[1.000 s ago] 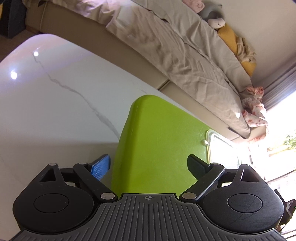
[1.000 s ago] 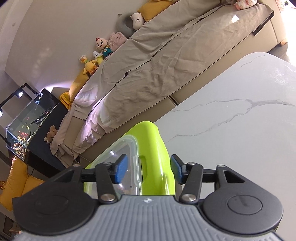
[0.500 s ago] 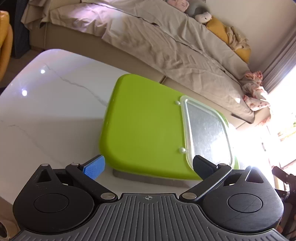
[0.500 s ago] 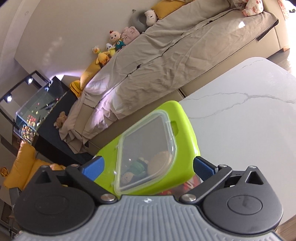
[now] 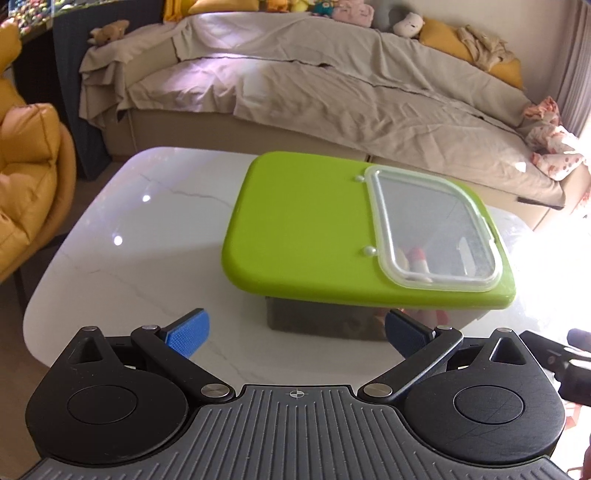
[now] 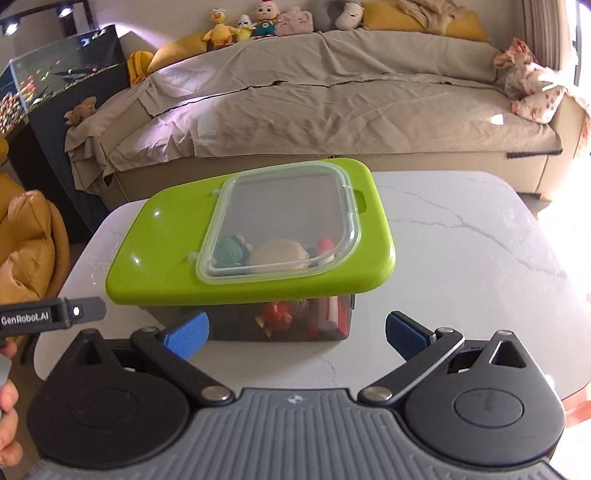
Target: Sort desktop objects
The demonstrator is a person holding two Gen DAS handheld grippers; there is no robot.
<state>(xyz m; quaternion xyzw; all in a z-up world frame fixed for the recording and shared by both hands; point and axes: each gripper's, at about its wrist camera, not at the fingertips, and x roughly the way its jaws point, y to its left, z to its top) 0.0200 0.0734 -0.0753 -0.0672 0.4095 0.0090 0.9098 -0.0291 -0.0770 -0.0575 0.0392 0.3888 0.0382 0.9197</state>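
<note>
A storage box with a lime-green lid (image 5: 303, 225) (image 6: 162, 236) and a clear window panel (image 5: 432, 225) (image 6: 280, 218) stands on the white marble table (image 5: 147, 266) (image 6: 461, 266). Through the window and the dark see-through wall (image 6: 295, 317) I see small toys inside, among them a red one (image 6: 275, 317). My left gripper (image 5: 295, 332) is open and empty, short of the box's near side. My right gripper (image 6: 297, 330) is open and empty, just in front of the box wall.
A long sofa under a beige cover (image 5: 332, 92) (image 6: 332, 103) runs behind the table, with plush toys (image 6: 258, 26) on top. A yellow armchair (image 5: 26, 177) stands at the left. The other gripper's body (image 6: 51, 314) shows at the left edge.
Both grippers have pulled back from the green lid and opened wide. The box now shows whole, with the lid resting on it.
</note>
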